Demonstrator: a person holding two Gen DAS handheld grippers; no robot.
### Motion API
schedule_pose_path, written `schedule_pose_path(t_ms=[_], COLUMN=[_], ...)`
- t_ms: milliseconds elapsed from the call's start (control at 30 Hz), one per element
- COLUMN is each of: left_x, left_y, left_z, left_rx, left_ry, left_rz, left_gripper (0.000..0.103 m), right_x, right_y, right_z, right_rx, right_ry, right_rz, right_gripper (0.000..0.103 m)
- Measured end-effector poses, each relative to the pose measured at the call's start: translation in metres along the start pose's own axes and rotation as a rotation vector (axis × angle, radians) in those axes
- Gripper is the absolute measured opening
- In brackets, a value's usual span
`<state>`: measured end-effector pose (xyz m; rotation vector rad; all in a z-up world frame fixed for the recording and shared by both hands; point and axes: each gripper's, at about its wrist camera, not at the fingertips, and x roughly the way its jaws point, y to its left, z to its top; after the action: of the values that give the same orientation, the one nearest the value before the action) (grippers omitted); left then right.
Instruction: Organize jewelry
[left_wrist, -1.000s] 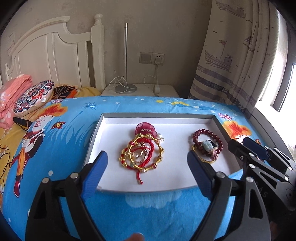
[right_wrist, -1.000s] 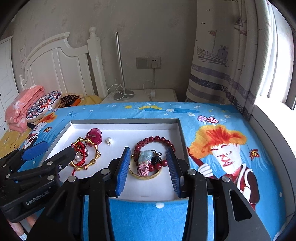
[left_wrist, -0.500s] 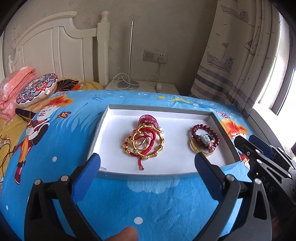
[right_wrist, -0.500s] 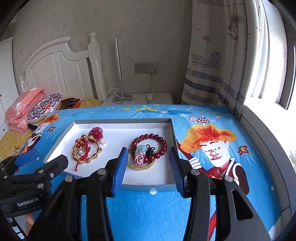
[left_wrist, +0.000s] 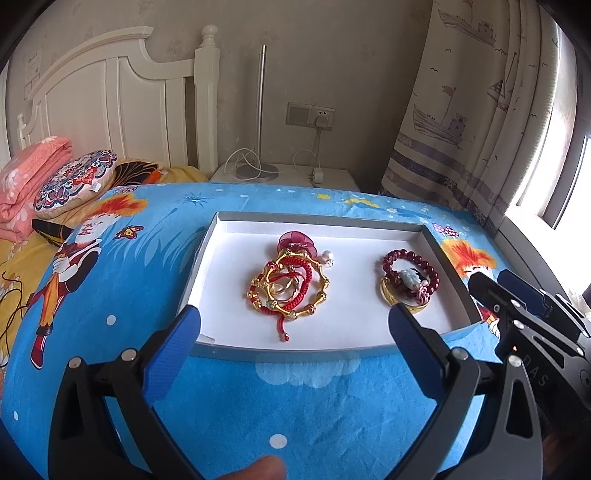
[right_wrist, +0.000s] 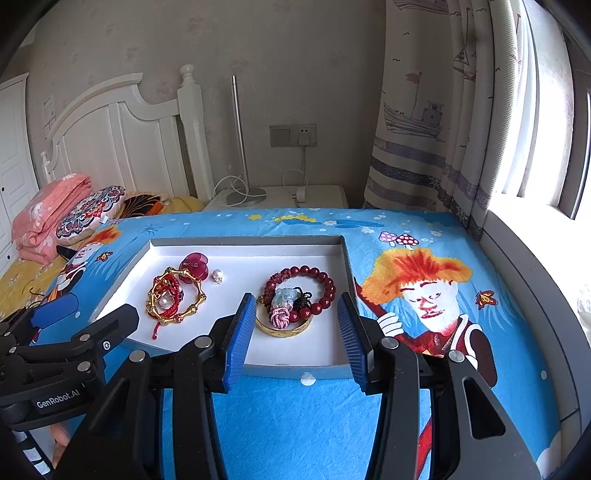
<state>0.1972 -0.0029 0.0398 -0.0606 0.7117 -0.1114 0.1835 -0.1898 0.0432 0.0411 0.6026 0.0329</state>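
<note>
A shallow white tray (left_wrist: 236, 295) (right_wrist: 295, 354) with a grey rim lies on the blue cartoon bedspread. In its left half sits a heap of a gold bamboo bangle with red cord bracelets (left_wrist: 288, 291) (right_wrist: 173, 299), a pink flower clip (left_wrist: 297, 242) (right_wrist: 194, 264) and a pearl (left_wrist: 328, 256) (right_wrist: 217, 275). In its right half lie a dark red bead bracelet (left_wrist: 410, 277) (right_wrist: 301, 291) and a gold bangle (left_wrist: 389, 295) (right_wrist: 284, 330) with small charms. My left gripper (left_wrist: 293, 325) stands wide open before the tray's near rim. My right gripper (right_wrist: 297, 306) is open, nothing between its fingers, just short of the bead bracelet.
A white headboard (left_wrist: 122, 110), pillows and a pink folded blanket (left_wrist: 26, 177) lie at the left. A nightstand (left_wrist: 284, 177) with a lamp pole and charger stands behind the bed. Curtains (left_wrist: 480, 110) and a window fill the right side.
Both grippers have drawn back from the tray, which now appears smaller and farther. The left jaws have spread wider. The jewelry has not moved.
</note>
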Motion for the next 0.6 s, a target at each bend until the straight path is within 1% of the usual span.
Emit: schedule_pose_path(t_ms=[600], left_x=[-0.0007], left_y=[0.0027], left_z=[0.0], left_rx=[-0.006], left_ry=[-0.003], left_rz=[0.006], left_gripper=[0.098], right_x=[-0.0019], right_y=[-0.0007], right_z=[-0.0007], right_rx=[0.002], right_ry=[0.003], right_rz=[0.002], right_gripper=[0.044])
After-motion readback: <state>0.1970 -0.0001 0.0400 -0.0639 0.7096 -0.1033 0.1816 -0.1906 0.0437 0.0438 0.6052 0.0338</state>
